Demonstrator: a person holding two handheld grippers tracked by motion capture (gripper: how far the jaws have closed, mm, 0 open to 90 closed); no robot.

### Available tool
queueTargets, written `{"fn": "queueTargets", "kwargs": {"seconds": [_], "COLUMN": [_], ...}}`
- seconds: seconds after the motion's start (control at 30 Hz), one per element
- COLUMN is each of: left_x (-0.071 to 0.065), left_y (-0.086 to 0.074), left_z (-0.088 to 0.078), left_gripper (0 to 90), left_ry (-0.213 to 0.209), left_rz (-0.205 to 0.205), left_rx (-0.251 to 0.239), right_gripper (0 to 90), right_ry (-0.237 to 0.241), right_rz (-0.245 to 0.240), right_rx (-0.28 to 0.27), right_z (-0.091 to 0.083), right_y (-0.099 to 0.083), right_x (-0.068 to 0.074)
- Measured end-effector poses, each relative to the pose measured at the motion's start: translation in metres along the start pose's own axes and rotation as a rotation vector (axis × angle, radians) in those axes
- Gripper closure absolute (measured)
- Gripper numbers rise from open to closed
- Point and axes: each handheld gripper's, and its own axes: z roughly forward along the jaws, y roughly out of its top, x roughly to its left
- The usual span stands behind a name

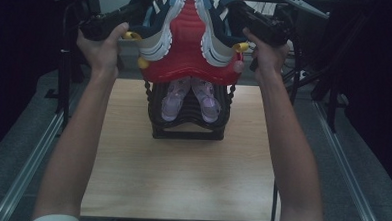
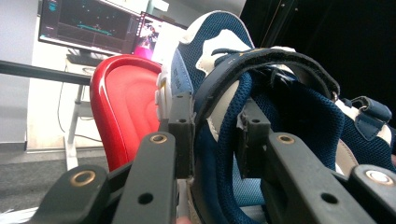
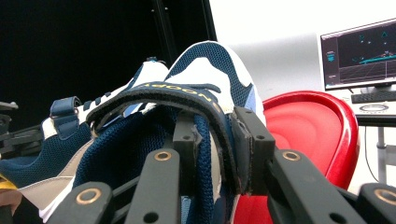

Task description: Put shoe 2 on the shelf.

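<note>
Two blue-and-white sneakers are held up, soles toward me, over a red tray-like shelf (image 1: 187, 65) that tops a black rack (image 1: 188, 127). My left gripper (image 1: 134, 11) is shut on the left sneaker (image 1: 159, 36). In the left gripper view, one jaw of the left gripper (image 2: 217, 133) sits inside the left sneaker's (image 2: 299, 112) collar and the other outside. My right gripper (image 1: 242, 15) is shut on the right sneaker (image 1: 214, 39). The right gripper (image 3: 217, 144) clamps the right sneaker's (image 3: 205, 70) collar wall and strap the same way.
A pair of purple sandals (image 1: 189, 100) rests on the black rack's lower level. The rack stands at the far middle of a wooden table (image 1: 181, 182). Metal stands (image 1: 66, 60) flank the table, and monitors (image 2: 88, 23) sit behind the red shelf (image 2: 123, 107).
</note>
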Motion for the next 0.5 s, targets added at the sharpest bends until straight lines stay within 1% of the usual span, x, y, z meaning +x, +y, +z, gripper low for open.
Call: {"fn": "queueTargets", "kwargs": {"seconds": [0.03,0.13,0.2,0.33,0.37,0.47,0.5], "left_x": [0.0,0.002,0.004,0.003,0.003,0.002,0.001], "left_y": [-0.001,-0.004,-0.006,-0.007,-0.008,-0.008,-0.009], "left_z": [0.002,0.008,0.01,0.016,0.018,0.021,0.024], "left_gripper": [72.3,72.3,72.3,72.3,72.3,72.3,72.3], "left_ry": [0.005,0.022,0.024,0.032,0.034,0.037,0.037], "left_rz": [0.005,0.007,-0.002,-0.001,0.002,0.005,0.003], "left_rx": [0.001,0.005,-0.002,0.002,0.005,0.005,0.009], "right_gripper": [71.8,71.9,71.8,71.8,71.8,71.8,71.8], "right_ry": [0.0,-0.021,-0.037,-0.061,-0.06,-0.068,-0.071], "right_rz": [0.003,-0.012,-0.026,-0.042,-0.043,-0.053,-0.054], "right_rx": [0.003,0.015,0.024,0.036,0.032,0.042,0.047], "right_z": [0.002,0.006,0.008,0.014,0.016,0.018,0.02], "right_y": [-0.001,-0.003,-0.005,-0.008,-0.008,-0.01,-0.01], "right_x": [-0.001,-0.003,-0.005,-0.009,-0.009,-0.01,-0.01]}}
